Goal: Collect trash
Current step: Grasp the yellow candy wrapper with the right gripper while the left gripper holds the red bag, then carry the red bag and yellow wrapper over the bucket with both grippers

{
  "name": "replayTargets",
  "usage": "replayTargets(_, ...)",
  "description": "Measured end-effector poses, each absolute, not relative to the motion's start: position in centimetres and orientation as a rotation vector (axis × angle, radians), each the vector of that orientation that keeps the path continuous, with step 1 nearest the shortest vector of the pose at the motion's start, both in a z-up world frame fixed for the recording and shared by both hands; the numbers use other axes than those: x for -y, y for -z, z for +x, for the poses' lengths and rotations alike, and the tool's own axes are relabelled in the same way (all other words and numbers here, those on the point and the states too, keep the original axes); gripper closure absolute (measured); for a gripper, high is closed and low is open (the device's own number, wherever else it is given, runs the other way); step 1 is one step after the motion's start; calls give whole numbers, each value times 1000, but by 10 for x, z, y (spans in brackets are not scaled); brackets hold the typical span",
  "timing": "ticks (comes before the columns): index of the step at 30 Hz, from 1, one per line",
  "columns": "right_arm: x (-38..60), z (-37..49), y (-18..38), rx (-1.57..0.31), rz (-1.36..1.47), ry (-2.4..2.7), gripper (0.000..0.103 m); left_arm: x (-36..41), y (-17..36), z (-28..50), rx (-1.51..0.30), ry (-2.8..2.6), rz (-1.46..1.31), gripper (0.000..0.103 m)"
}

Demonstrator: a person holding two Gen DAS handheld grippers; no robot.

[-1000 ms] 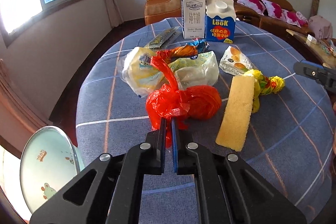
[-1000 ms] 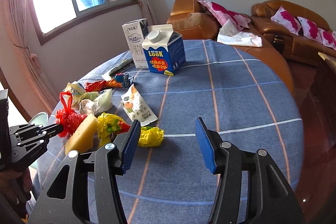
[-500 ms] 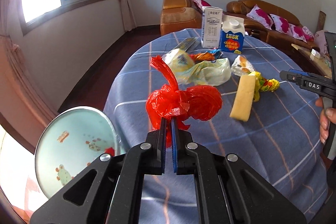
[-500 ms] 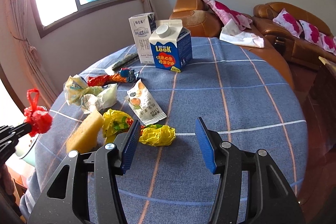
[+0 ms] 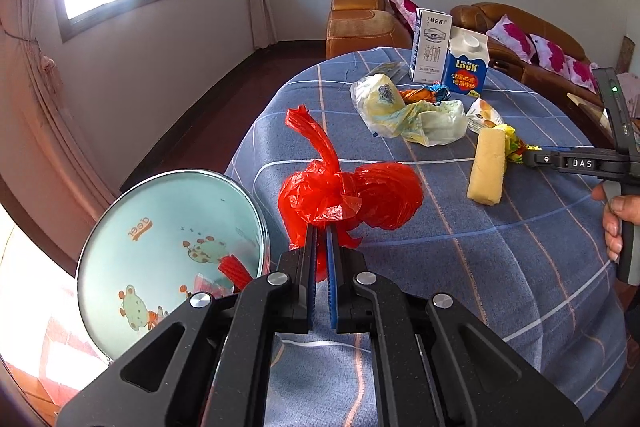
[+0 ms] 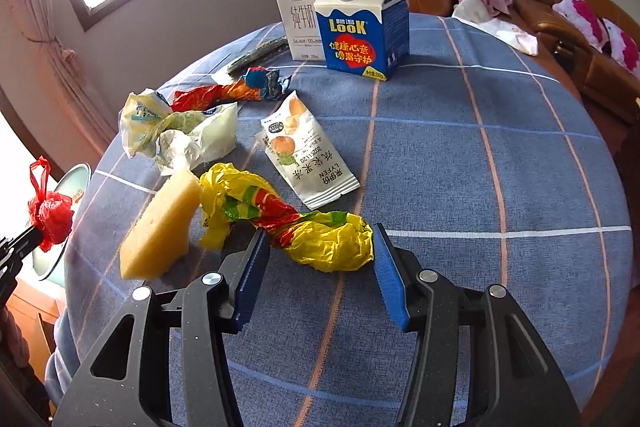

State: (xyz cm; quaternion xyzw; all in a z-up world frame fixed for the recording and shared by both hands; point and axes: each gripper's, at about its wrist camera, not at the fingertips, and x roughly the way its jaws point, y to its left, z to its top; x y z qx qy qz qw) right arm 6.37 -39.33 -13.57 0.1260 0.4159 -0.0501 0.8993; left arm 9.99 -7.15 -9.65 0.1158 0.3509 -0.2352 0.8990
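My left gripper (image 5: 321,231) is shut on a crumpled red plastic bag (image 5: 360,195), held in the air past the table's left edge, beside a pale green trash bin (image 5: 168,247) with cartoon animals. The right wrist view shows that red bag (image 6: 50,213) at the far left. My right gripper (image 6: 319,231) hangs low over the blue checked tablecloth (image 6: 480,167), and its jaws are closing. A twisted yellow plastic bag (image 6: 332,247) lies between its blue pads. The bag's edge is close to the right pad, and the pads do not squeeze it.
A yellow sponge (image 6: 160,227) lies left of the yellow bag, with a white snack packet (image 6: 308,155) behind it. Further back are pale crumpled wrappers (image 6: 180,131), an orange-red wrapper (image 6: 224,91), a white milk carton (image 6: 298,3) and a blue carton (image 6: 362,27). Brown sofas (image 6: 560,7) stand beyond.
My left gripper lifted the red bag off the table and carried it left to the bin. My right gripper dropped forward, so the yellow bag now lies between its slightly narrower jaws.
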Motion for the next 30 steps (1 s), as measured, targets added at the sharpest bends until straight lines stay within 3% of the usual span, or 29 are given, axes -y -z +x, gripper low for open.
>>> replayTargets(19,387,41,120,-752,219,98,57,53,88,101,-708,458,212,99)
replayTargets(30,370,47,75,-624,174,121,57,18,76,100,-683,356,209,99)
